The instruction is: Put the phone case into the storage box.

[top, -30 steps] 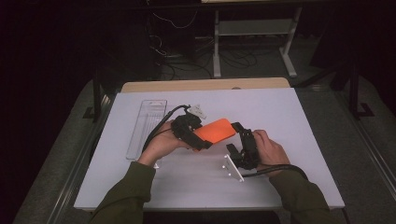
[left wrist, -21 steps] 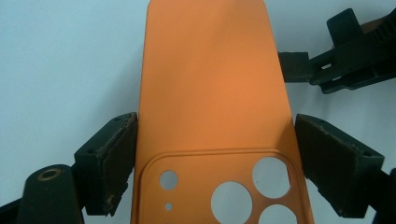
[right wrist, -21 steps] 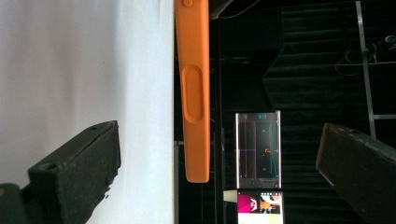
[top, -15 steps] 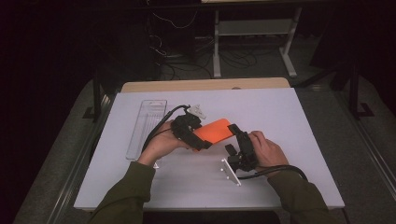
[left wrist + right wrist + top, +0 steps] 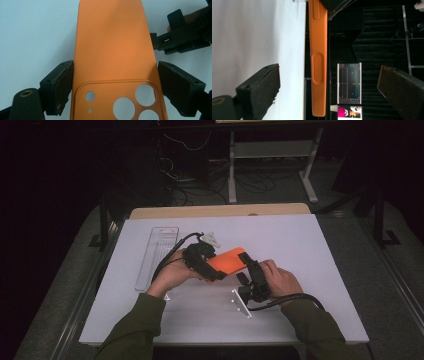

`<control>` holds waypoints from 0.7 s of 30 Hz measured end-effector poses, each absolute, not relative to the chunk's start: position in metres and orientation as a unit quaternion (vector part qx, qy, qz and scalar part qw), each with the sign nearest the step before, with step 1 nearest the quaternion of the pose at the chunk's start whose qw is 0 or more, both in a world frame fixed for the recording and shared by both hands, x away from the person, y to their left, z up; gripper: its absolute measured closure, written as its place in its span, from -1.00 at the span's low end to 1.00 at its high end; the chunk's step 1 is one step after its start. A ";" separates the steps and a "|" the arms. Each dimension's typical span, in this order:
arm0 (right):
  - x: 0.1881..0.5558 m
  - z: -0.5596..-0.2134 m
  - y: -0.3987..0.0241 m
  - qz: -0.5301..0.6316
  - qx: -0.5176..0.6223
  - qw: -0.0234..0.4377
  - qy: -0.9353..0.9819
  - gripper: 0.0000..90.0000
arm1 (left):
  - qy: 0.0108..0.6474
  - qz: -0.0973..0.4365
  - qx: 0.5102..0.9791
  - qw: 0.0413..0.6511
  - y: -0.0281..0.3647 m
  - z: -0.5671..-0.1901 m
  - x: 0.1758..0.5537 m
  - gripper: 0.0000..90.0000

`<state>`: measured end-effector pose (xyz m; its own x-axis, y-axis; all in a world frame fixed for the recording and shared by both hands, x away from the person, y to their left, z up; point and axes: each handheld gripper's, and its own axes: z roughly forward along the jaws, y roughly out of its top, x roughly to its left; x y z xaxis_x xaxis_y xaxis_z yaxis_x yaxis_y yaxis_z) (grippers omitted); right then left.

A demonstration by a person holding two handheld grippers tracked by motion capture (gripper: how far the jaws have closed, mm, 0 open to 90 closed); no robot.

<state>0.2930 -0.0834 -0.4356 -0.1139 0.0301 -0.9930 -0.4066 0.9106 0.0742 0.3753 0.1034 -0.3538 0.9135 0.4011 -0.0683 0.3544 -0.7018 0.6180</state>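
Handover: I am clamping the left gripper (image 5: 113, 87) on the orange phone case (image 5: 112, 50); the right gripper (image 5: 329, 92), jaws apart at its 3 o'clock edge, should be centring on that edge before closing.

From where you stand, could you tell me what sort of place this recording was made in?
Probably a lab or workshop recording station. A white work table stands in a dark room, loose black cables trail round a metal stand behind it, and a lit monitor screen glows beyond the orange silicone phone case.
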 end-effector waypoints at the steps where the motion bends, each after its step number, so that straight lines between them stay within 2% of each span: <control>1: 0.293 -0.435 -0.081 0.168 -0.131 0.652 0.727 -0.84 | 0.204 0.037 0.921 0.329 0.104 -0.353 0.375 -0.65; 9: 0.293 -0.436 -0.075 0.164 -0.131 0.654 0.727 -0.70 | 0.205 0.038 0.920 0.332 0.106 -0.353 0.376 -0.65; 12: 0.292 -0.435 -0.075 0.159 -0.130 0.654 0.728 -0.61 | 0.204 0.036 0.921 0.331 0.106 -0.352 0.376 -0.65; 13: 0.291 -0.435 -0.075 0.159 -0.132 0.653 0.728 -0.53 | 0.205 0.037 0.919 0.334 0.106 -0.353 0.376 -0.65; 21: 0.289 -0.434 -0.075 0.152 -0.132 0.654 0.729 -0.33 | 0.209 0.036 0.919 0.333 0.105 -0.353 0.375 -0.65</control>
<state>0.2894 -0.0748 -0.4344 -0.1087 0.0061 -0.9941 -0.3907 0.9192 0.0483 0.3748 0.1054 -0.3530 0.9100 0.4081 -0.0729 0.3601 -0.6910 0.6268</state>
